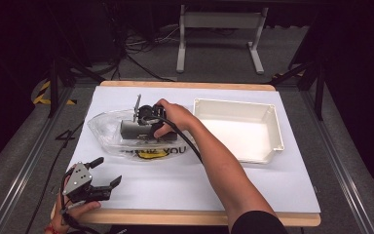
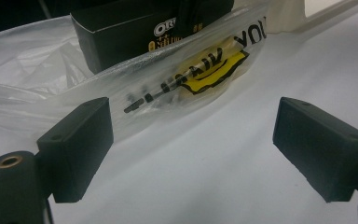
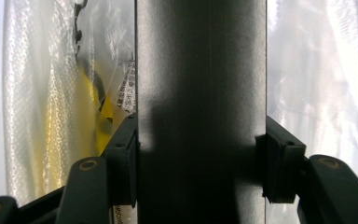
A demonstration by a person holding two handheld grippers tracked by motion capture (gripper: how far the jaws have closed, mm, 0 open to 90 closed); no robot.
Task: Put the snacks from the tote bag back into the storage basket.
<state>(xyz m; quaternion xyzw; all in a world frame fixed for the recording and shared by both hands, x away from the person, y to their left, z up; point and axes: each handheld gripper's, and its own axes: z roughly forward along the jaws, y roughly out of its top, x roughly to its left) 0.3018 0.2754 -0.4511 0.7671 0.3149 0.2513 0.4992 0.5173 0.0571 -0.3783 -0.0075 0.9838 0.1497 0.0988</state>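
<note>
A clear plastic bag (image 1: 108, 132) with a yellow smiley and "THANK YOU" print lies on the white sheet at centre left. My right gripper (image 1: 143, 117) is over it, shut on a black box (image 1: 131, 129). The right gripper view shows both jaws of that gripper (image 3: 200, 168) pressed against the box's (image 3: 200, 93) long sides, with bag film (image 3: 42, 93) behind. I cannot tell whether the box is inside the bag or resting on it. My left gripper (image 1: 108, 170) stands open near the front left corner. In its own view that gripper (image 2: 191, 144) faces the bag (image 2: 51, 70) and box (image 2: 121, 32), holding nothing.
An empty white tray (image 1: 278, 136) sits on the right half of the sheet, close beside the bag. The white sheet (image 1: 175, 185) covers the wooden tabletop. Cables and a table frame lie on the floor beyond the far edge.
</note>
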